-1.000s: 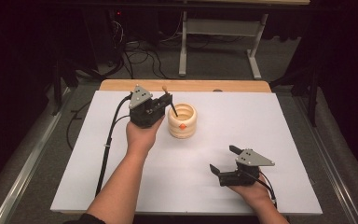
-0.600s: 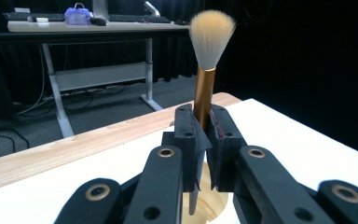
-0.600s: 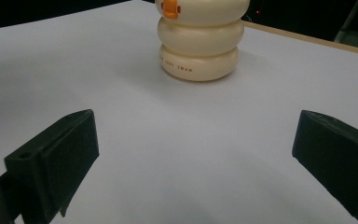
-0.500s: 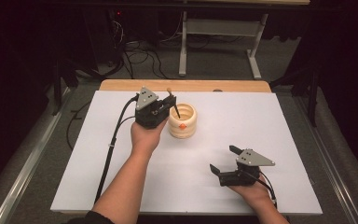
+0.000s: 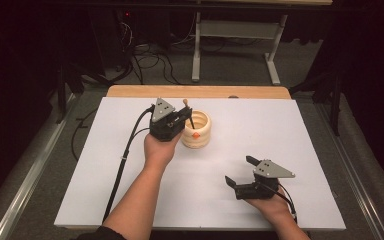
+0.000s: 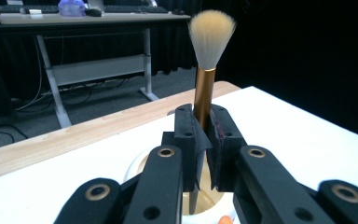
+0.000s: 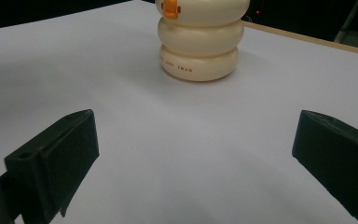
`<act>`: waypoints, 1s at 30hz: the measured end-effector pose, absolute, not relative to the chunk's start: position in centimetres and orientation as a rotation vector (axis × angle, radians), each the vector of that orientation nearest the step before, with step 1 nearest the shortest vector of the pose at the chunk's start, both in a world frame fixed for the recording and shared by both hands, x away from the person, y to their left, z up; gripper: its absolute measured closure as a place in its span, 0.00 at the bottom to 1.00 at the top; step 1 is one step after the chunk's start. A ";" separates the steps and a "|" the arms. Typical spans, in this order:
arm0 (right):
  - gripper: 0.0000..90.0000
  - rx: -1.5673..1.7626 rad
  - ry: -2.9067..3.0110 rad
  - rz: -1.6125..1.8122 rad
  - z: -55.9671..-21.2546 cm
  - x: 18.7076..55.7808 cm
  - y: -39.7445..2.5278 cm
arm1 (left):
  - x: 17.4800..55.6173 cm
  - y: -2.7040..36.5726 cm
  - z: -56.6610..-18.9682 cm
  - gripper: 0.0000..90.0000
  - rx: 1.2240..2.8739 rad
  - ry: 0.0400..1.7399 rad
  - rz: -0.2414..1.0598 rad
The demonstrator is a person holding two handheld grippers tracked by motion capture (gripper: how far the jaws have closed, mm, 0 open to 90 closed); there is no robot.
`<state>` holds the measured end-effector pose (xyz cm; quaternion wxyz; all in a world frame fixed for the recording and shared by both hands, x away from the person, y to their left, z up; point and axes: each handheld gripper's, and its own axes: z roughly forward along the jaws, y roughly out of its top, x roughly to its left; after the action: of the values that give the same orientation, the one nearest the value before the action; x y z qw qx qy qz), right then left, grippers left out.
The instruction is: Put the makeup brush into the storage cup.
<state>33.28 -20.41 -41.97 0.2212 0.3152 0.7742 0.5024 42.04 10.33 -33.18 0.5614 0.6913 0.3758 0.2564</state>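
Brush now lower over white table

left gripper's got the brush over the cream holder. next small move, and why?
Probably lower it a little further, then open. The left gripper is shut on the brush, upright, bristles up, and its lower end already sits inside the mouth of the cream holder. Whether it touches bottom cannot be seen. The right gripper rests open, apart on the white table.

Left tongs clamped, right tongs agape.
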 end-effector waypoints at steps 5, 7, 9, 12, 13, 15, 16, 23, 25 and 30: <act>0.02 0.869 2.139 1.382 -42.0 33.3 -20.4 | 42.1 10.1 -33.6 0.93 1.635 0.890 0.600; 0.02 0.862 2.137 1.385 -42.0 33.3 -20.4 | 42.1 10.0 -33.8 0.93 1.636 0.891 0.603; 0.02 0.863 2.139 1.385 -42.0 33.3 -20.4 | 42.1 10.0 -34.0 0.93 1.641 0.895 0.606; 0.02 0.862 2.141 1.379 -42.0 33.3 -20.4 | 42.1 10.0 -34.4 0.93 1.648 0.897 0.605; 0.02 0.864 2.141 1.381 -42.0 33.3 -20.4 | 42.1 10.0 -34.5 0.93 1.652 0.898 0.605; 0.02 0.861 2.143 1.376 -42.0 33.3 -20.4 | 42.1 10.0 -34.7 0.93 1.671 0.895 0.614; 0.02 0.863 2.145 1.376 -42.0 33.2 -20.4 | 42.1 9.9 -34.8 0.93 1.674 0.895 0.616; 0.02 0.860 2.148 1.378 -42.0 33.3 -20.3 | 42.2 9.9 -35.1 0.93 1.674 0.901 0.616; 0.02 0.861 2.148 1.378 -42.0 33.3 -20.3 | 42.2 9.9 -35.1 0.93 1.676 0.902 0.617; 0.02 0.859 2.150 1.375 -42.0 33.3 -20.3 | 42.2 9.9 -35.1 0.91 1.680 0.910 0.621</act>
<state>33.27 -20.34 -42.04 0.2227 0.3112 0.7784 0.4978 42.22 9.88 -35.05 0.5364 0.7058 0.3822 0.2609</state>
